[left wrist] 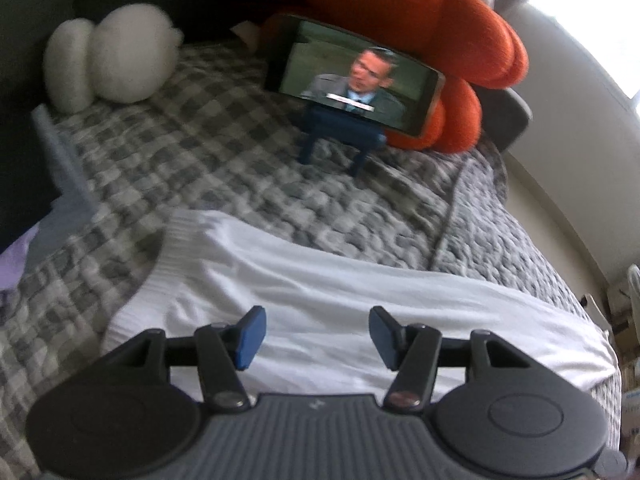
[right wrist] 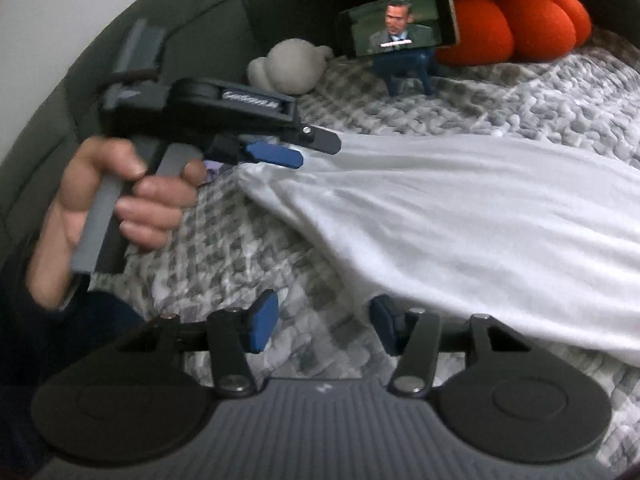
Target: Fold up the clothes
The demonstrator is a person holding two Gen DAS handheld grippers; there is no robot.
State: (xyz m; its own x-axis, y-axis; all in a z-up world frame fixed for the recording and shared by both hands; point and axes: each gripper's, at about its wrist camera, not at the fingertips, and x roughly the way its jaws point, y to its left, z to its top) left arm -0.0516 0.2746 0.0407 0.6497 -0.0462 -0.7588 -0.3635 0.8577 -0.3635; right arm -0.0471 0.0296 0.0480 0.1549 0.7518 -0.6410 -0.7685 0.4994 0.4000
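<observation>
- Checked grey-white bedspread (left wrist: 168, 148) is the work surface: soft and bumpy, so in my judgement cloth will drag on it rather than slide. Lift the cloth clear, don't push it.
- White garment (right wrist: 460, 208) lies across the near middle of the bedspread, long axis left to right. Left wrist view shows a ribbed edge at its far-left end. Shallow wrinkles run lengthwise; not yet squared up for a fold.
- Orange plush (left wrist: 420, 24) sits at the far side, white plush (left wrist: 116, 60) far left. Both are well apart from the garment, no obstruction.
- Phone (left wrist: 356, 76) on a blue stand (left wrist: 340, 136) is playing video, far middle, just in front of the orange plush. Keep any folding sweep short of it; a flung edge could tip it, I'd guess.
- Person's hand (right wrist: 108, 200) holds the left tool's handle, seen in the right wrist view at left.
- Left gripper (left wrist: 316, 338) is over the garment's near-left part, jaws moderately wide, nothing pinched; only white cloth shows beneath the gap. In the right wrist view its tips sit at the garment's left end.
- Right gripper (right wrist: 324, 326) has jaws moderately wide and empty. Left pad is over the bedspread; right pad is at the garment's near edge, though contact isn't clear.
- Step in hand, as I read it: take two grips on the left end.
- Do it well: bite only the hem at each corner, match the grips, tension the cloth flat before carrying it over.
</observation>
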